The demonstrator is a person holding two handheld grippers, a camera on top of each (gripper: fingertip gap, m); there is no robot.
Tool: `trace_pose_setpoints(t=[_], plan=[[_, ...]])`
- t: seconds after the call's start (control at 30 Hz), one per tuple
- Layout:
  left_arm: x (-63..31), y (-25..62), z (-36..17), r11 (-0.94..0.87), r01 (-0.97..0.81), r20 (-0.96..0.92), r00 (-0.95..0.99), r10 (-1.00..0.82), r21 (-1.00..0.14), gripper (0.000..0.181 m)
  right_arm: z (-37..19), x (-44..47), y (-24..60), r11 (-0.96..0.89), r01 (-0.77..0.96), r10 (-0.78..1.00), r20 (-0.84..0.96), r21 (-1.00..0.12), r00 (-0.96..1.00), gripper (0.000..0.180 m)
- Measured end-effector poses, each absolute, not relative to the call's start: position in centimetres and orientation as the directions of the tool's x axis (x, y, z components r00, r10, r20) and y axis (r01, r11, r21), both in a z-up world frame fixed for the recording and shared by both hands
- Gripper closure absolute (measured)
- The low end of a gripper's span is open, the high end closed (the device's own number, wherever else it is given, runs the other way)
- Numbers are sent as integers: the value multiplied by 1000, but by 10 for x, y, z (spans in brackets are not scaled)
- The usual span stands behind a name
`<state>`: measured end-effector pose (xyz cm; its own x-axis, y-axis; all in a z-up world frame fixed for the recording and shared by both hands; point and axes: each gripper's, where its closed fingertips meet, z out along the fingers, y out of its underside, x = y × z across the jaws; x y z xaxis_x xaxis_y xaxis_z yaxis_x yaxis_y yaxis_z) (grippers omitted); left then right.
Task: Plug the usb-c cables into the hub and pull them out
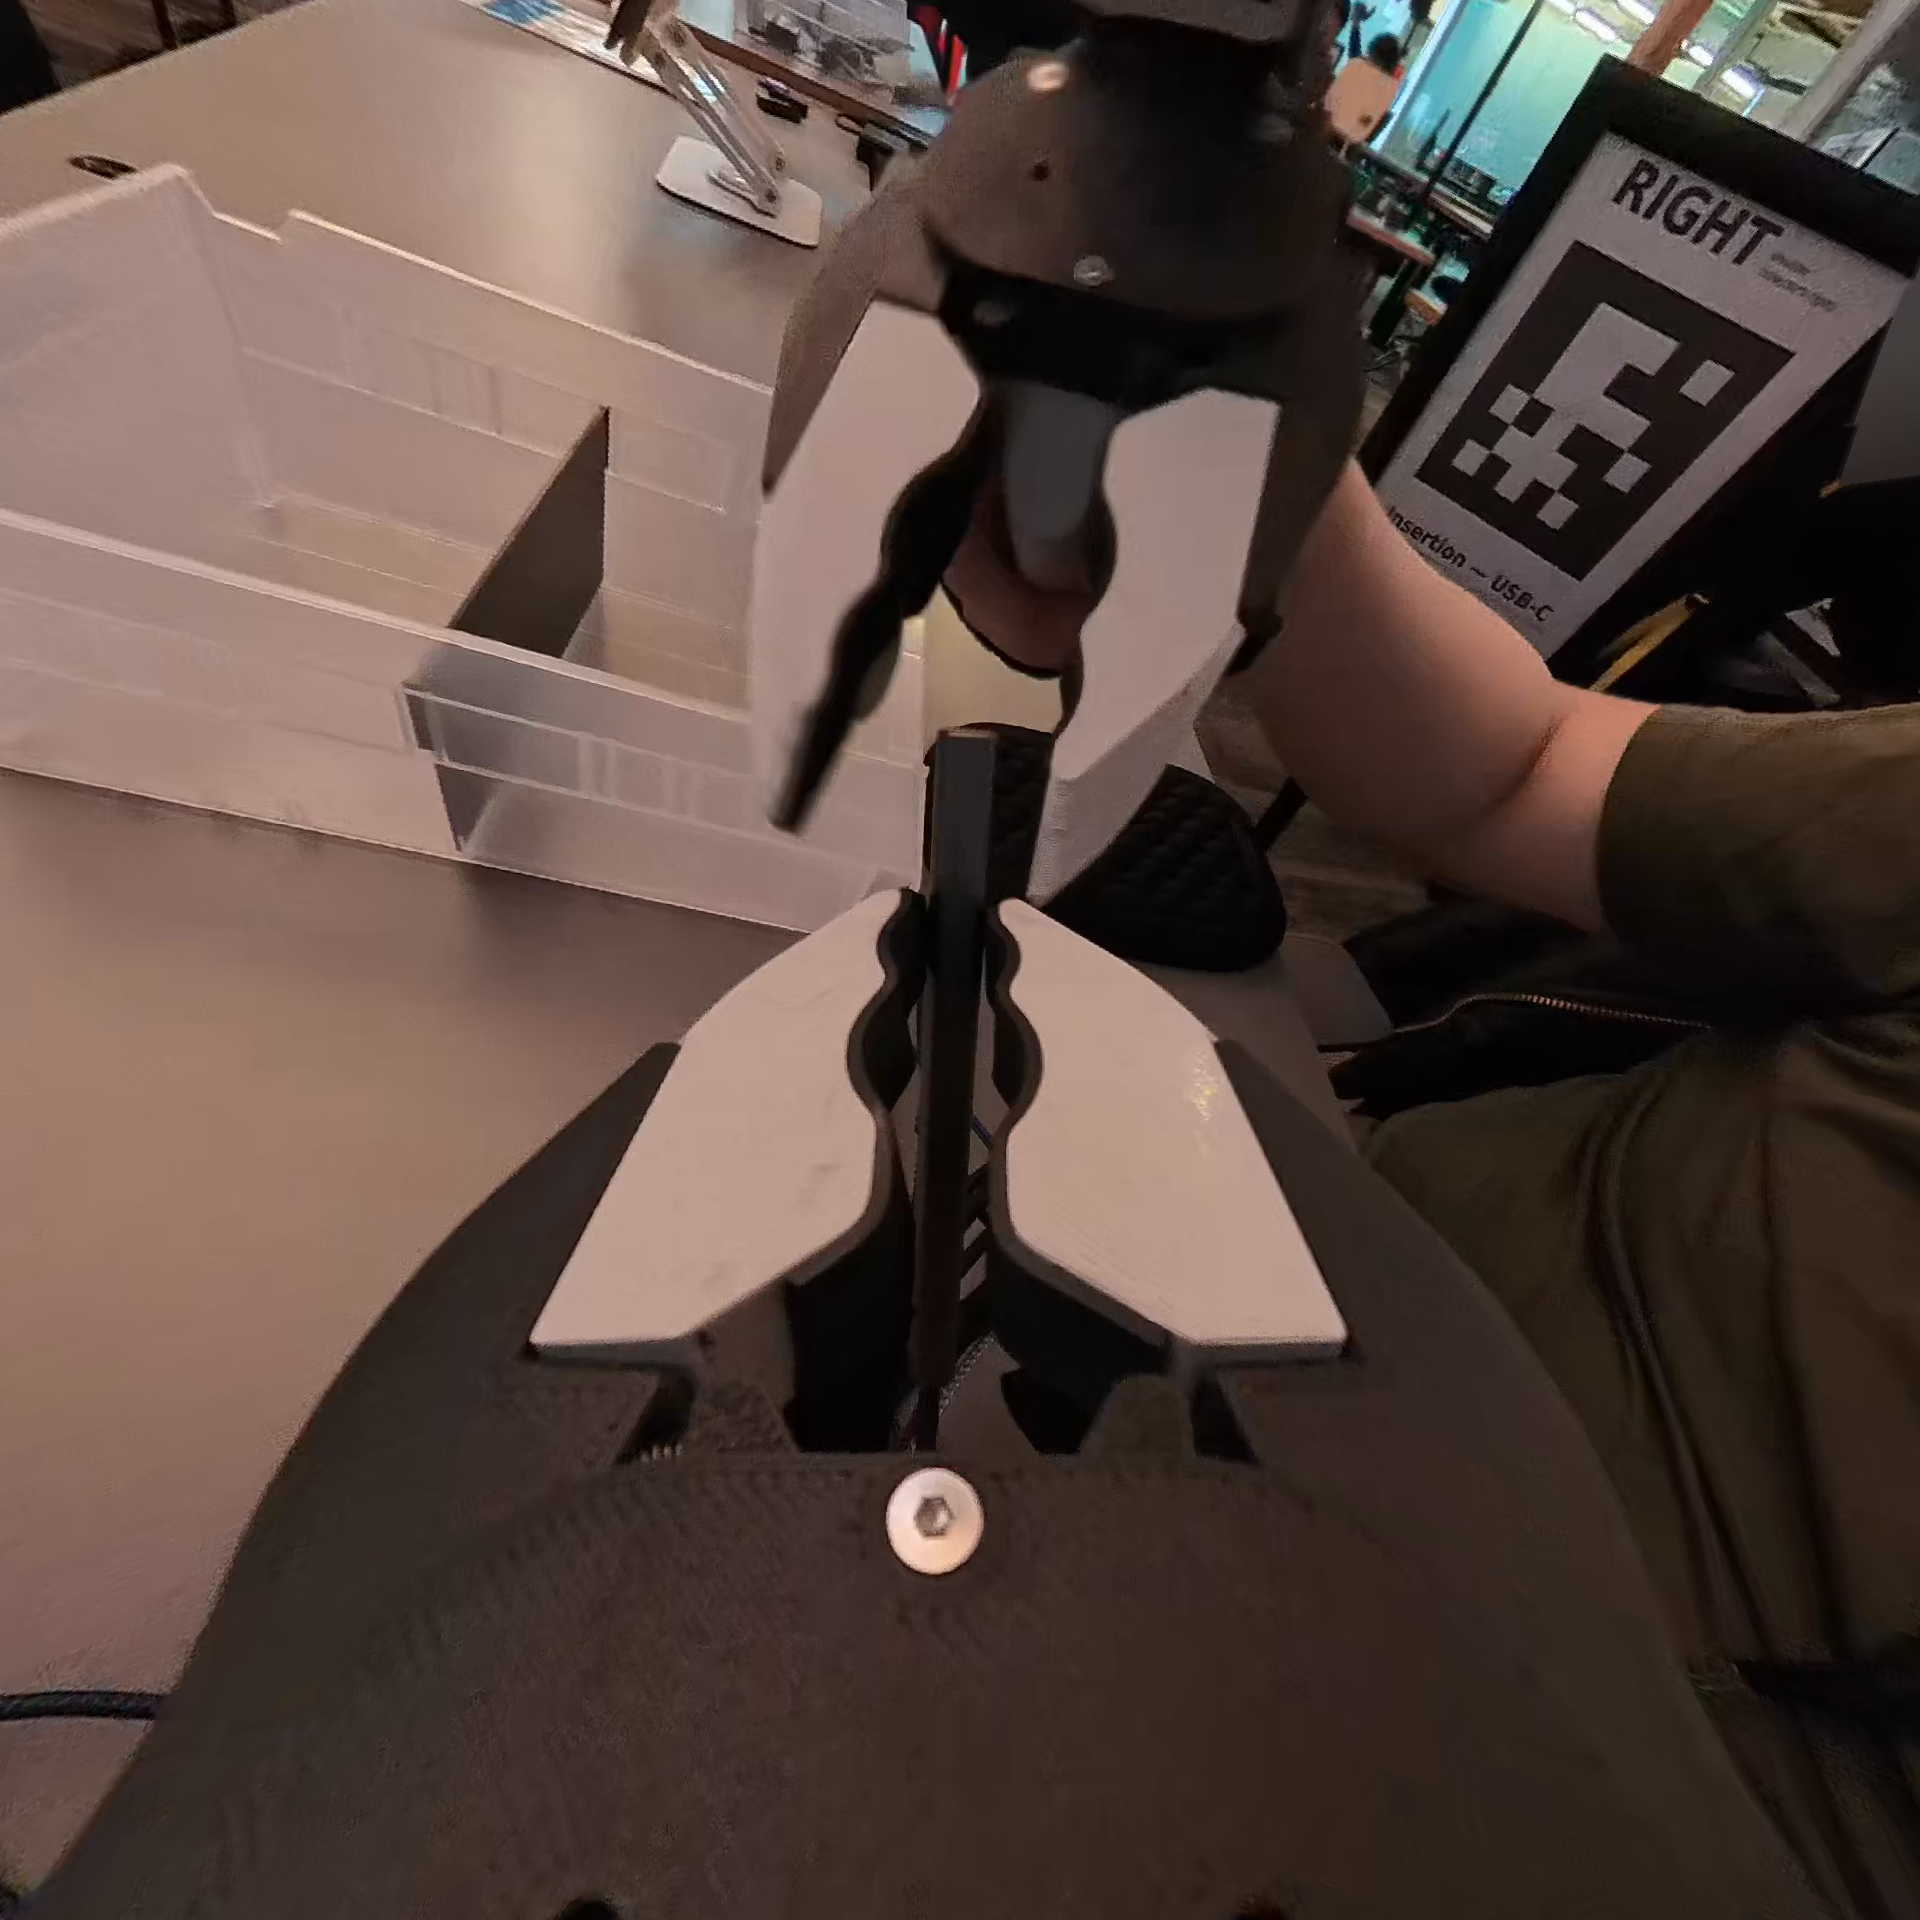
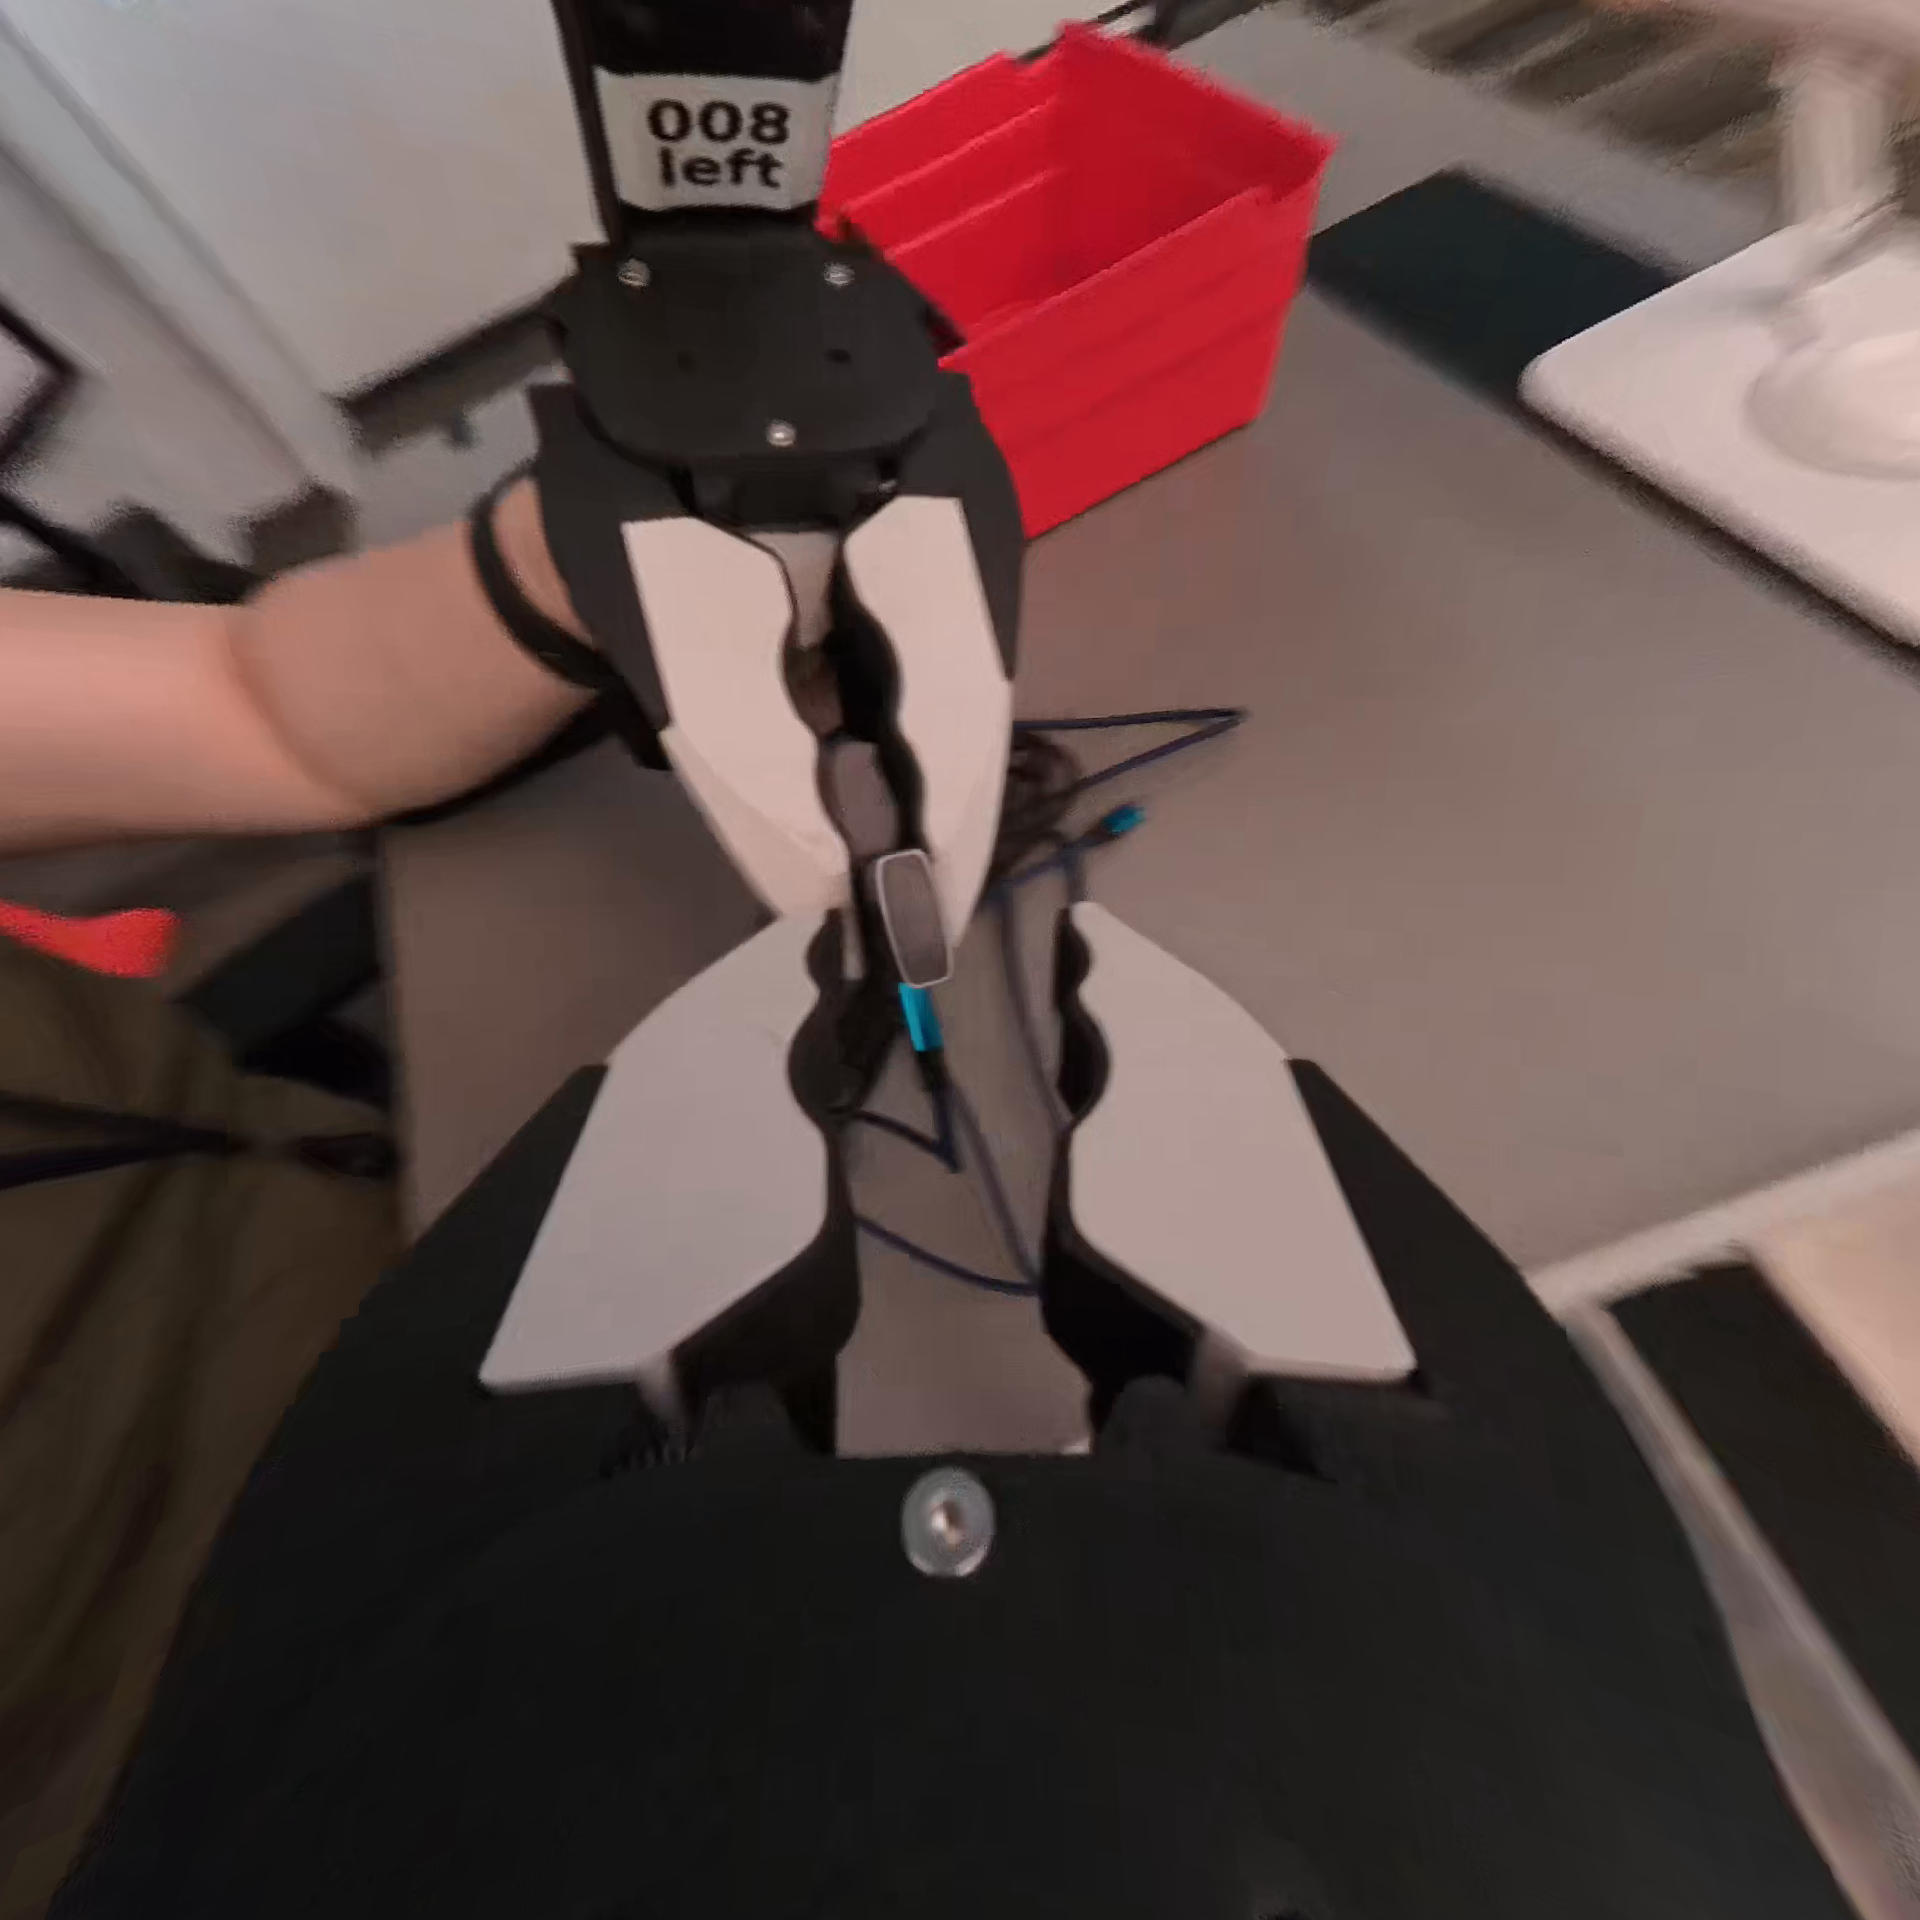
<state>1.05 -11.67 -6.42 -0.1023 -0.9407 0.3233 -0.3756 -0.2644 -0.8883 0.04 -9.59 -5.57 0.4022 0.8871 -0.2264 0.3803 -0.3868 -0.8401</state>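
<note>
Left claw [image 1: 954,914] clamps the dark hub [image 1: 958,831] edge-on (a blue-tipped cable [image 2: 916,1020] attached); right claw [image 2: 940,925] gapes open

Left tongs [image 2: 883,894] clamp hub [image 2: 914,930]; blue plug [image 2: 918,1016] hangs below; right tongs [image 2: 940,982] spread.

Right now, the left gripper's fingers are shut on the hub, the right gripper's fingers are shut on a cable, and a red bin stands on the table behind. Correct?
One thing is wrong: the right gripper is open and holds nothing. The right wrist view shows its fingers spread, the cable untouched between them. The left gripper is shut on the hub, and the red bin stands on the table behind.
</note>
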Motion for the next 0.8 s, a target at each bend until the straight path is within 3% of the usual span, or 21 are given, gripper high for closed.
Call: trace_pose_setpoints(t=[0.03,0.07,0.27,0.37,0.5,0.67,0.8], plan=[[10,-116,-65,-264,-375,323,-102,-941,-888,170,-56,-3,-102,-446,364,881,-327,-818,343,161],[9,-115,-65,-262,-373,319,-98,-943,-890,170,-57,-5,-104,-502,342,859,-409,-795,310,168],[-21,-87,-8,-263,-168,268,-2,-964,-950,151,-99,11,-85,-718,377,687,-507,-585,521,167],[-45,-90,3,-232,-216,236,6,-972,-948,155,-108,12,-85,-783,426,621,-528,-452,580,165],[-61,-98,-25,-200,-434,219,7,-976,-878,156,-129,22,-80,-825,527,554,-484,-206,677,161],[-57,-107,0,-234,-332,263,-44,-964,-914,158,-151,30,-70,-792,610,570,-337,16,749,154],[-65,-106,12,-222,-297,241,-30,-970,-929,158,-169,39,-56,-770,626,601,-188,126,777,150]])
